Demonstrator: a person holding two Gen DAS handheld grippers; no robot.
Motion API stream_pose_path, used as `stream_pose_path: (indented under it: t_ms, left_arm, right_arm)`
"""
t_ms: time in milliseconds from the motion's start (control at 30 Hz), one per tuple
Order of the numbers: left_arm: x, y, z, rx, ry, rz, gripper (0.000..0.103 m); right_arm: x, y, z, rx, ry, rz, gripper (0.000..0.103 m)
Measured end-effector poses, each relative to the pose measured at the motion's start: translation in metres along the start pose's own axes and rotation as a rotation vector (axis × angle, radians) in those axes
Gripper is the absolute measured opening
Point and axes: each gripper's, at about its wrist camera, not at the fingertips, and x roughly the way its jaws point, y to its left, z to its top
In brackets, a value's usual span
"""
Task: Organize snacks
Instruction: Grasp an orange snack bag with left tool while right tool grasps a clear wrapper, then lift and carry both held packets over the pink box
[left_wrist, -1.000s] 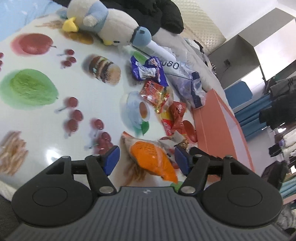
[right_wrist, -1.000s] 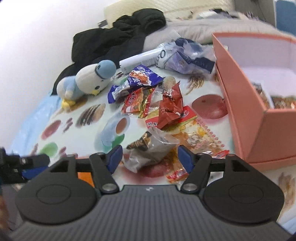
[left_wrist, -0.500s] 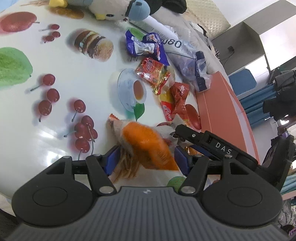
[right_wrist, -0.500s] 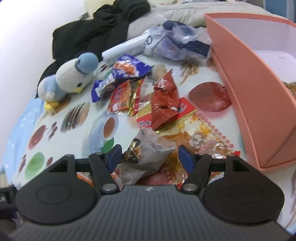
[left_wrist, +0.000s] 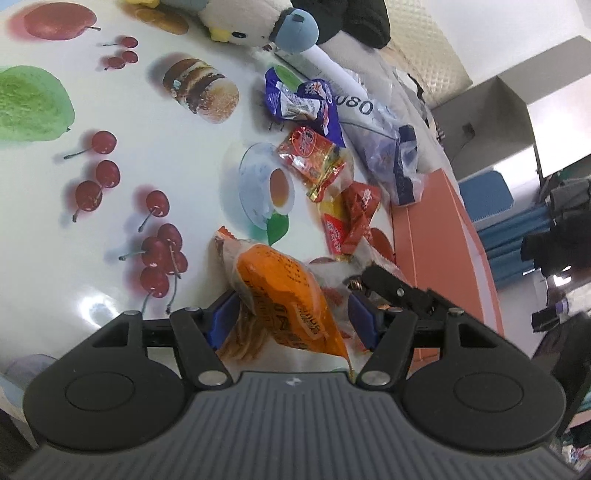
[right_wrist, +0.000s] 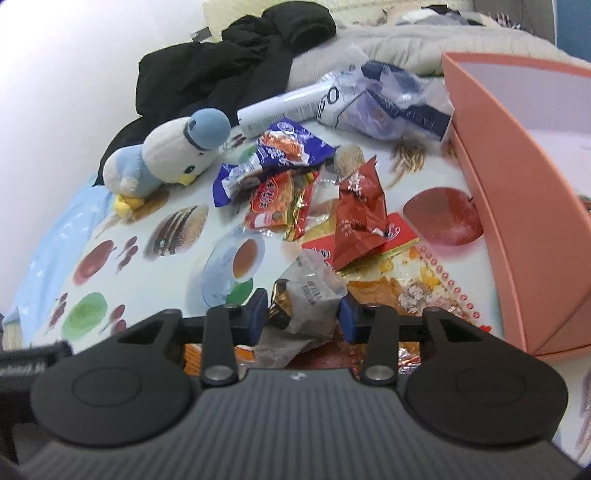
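Note:
An orange snack packet lies on the fruit-print cloth between the blue pads of my left gripper. The jaws stand open and do not squeeze it. A crumpled silver-clear snack packet sits between the pads of my right gripper. These jaws are closing, and both pads touch the wrapper. A black finger of the right gripper reaches in just right of the orange packet. The pink box stands open at the right.
More snacks lie ahead in a heap: a blue packet, an orange-red packet and a dark red packet. A plush bird, a clear bag with a white tube and black clothing lie beyond them.
Both grippers moved forward over their packets. The orange packet now sits between the left pads. The right jaws narrowed onto the silver packet, and the right gripper came into the left view.

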Motion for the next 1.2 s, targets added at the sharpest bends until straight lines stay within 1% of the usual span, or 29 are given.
stream_pose_path:
  t_ms: [133,333,367,400,467,500,533,600,700,767,867,1000,1200]
  left_arm:
    - [0.006,-0.003,-0.002,-0.006,-0.015,0.028,0.069]
    - [0.016,-0.001,-0.006,-0.026,-0.032,0.058,0.062]
    - [0.017,-0.001,-0.006,-0.028,-0.036,0.058,0.06]
    - [0.017,-0.001,-0.006,-0.024,-0.041,0.06,0.055]
    - [0.018,-0.004,-0.006,-0.016,-0.046,0.064,0.051]
    - [0.018,-0.006,-0.006,-0.011,-0.045,0.064,0.047]
    - [0.017,-0.008,-0.006,-0.002,-0.044,0.065,0.045]
    - [0.015,-0.012,-0.007,0.02,-0.048,0.076,0.042]
    - [0.01,-0.021,-0.01,0.064,-0.052,0.086,0.041]
    - [0.006,-0.027,-0.011,0.091,-0.052,0.081,0.041]
    - [-0.004,-0.041,-0.016,0.164,-0.057,0.096,0.041]
    - [-0.016,-0.059,-0.024,0.25,-0.046,0.133,0.041]
    - [-0.032,-0.082,-0.035,0.347,-0.039,0.141,0.041]
  right_arm:
    - [-0.01,-0.001,-0.002,-0.021,-0.011,-0.009,0.041]
    - [-0.024,-0.009,-0.011,-0.022,-0.01,-0.012,0.04]
    - [-0.027,-0.011,-0.013,-0.021,-0.011,-0.015,0.04]
    - [-0.029,-0.012,-0.014,-0.021,-0.012,-0.018,0.04]
    - [-0.034,-0.014,-0.017,-0.029,-0.016,-0.025,0.039]
    - [-0.037,-0.014,-0.018,-0.034,-0.018,-0.028,0.039]
    - [-0.039,-0.015,-0.019,-0.038,-0.02,-0.032,0.039]
    - [-0.042,-0.016,-0.021,-0.042,-0.02,-0.039,0.039]
    - [-0.047,-0.017,-0.024,-0.053,-0.025,-0.042,0.039]
    - [-0.051,-0.017,-0.025,-0.064,-0.032,-0.047,0.039]
    - [-0.061,-0.017,-0.026,-0.073,-0.046,-0.051,0.039]
    - [-0.071,-0.018,-0.027,-0.091,-0.057,-0.054,0.039]
    - [-0.085,-0.022,-0.03,-0.088,-0.062,-0.064,0.039]
